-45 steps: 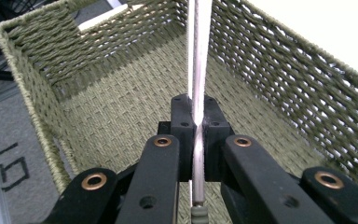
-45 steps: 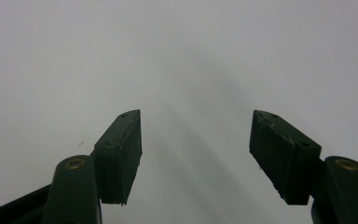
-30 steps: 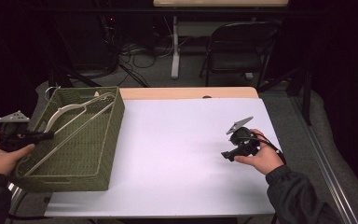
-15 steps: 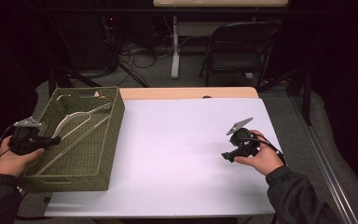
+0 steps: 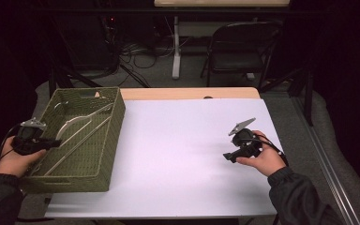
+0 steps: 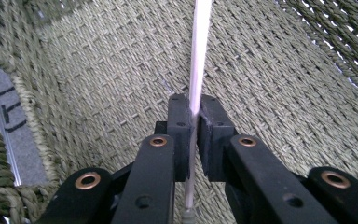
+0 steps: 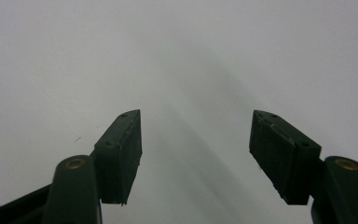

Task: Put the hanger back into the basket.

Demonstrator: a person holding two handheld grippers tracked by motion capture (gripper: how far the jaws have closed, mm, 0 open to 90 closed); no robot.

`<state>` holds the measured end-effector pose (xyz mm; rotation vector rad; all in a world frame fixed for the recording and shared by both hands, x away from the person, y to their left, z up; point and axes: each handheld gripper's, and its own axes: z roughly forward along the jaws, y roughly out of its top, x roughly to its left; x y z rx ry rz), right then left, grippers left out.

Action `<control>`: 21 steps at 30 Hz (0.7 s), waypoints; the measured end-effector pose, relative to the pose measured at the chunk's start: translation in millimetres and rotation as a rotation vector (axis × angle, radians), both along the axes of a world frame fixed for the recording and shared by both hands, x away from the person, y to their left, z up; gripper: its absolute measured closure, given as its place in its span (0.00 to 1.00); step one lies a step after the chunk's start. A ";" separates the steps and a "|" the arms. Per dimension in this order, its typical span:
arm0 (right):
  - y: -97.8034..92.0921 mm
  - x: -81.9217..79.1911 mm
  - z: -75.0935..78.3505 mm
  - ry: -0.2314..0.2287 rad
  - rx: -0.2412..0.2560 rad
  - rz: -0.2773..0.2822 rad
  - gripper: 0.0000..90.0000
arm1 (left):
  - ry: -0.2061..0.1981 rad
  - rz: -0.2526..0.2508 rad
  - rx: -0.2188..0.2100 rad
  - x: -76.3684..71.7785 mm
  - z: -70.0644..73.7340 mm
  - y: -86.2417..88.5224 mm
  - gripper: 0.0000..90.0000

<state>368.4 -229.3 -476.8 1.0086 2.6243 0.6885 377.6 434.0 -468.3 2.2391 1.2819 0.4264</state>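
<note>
1. The hanger, a pale one lying inside the woven basket, is the thing in hand; its thin rod passes straight between the two pads of the left gripper.
2. The table, white on top, carries the basket on its left part, and the basket's long sides run from the near edge toward the far edge.
3. The basket is olive green and rectangular. In the high view the hanger rests on its floor, with the long straight bars running on a slant from the near left corner up toward the far right wall, and a curved part lies toward the far left corner.
4. The left gripper sits at the basket's left wall near the near corner, held by the left hand. Its jaws are pressed together on the rod, pinching it.
5. In the left gripper view the rod stands nearly straight up and down, running away from the pads over the basket's woven floor and also back below them.
6. The right gripper is well apart from the basket, over the bare table on the right side, held by the right hand.
7. In the right gripper view its jaws are spread wide with nothing between them, above the white surface.
</note>
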 end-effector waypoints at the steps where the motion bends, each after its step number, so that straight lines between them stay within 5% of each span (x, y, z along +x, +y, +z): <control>1: 0.0 0.0 0.0 0.000 0.000 0.000 0.38 | 0.000 0.000 0.000 0.0 0.0 0.0 0.93; 11: 0.2 0.1 -0.9 0.000 0.002 -0.003 0.38 | -0.015 0.021 0.000 -1.0 3.3 1.7 0.86; 21: -0.1 0.0 -1.3 -0.005 0.002 0.001 0.38 | -0.092 0.087 0.024 -7.9 15.5 11.8 0.67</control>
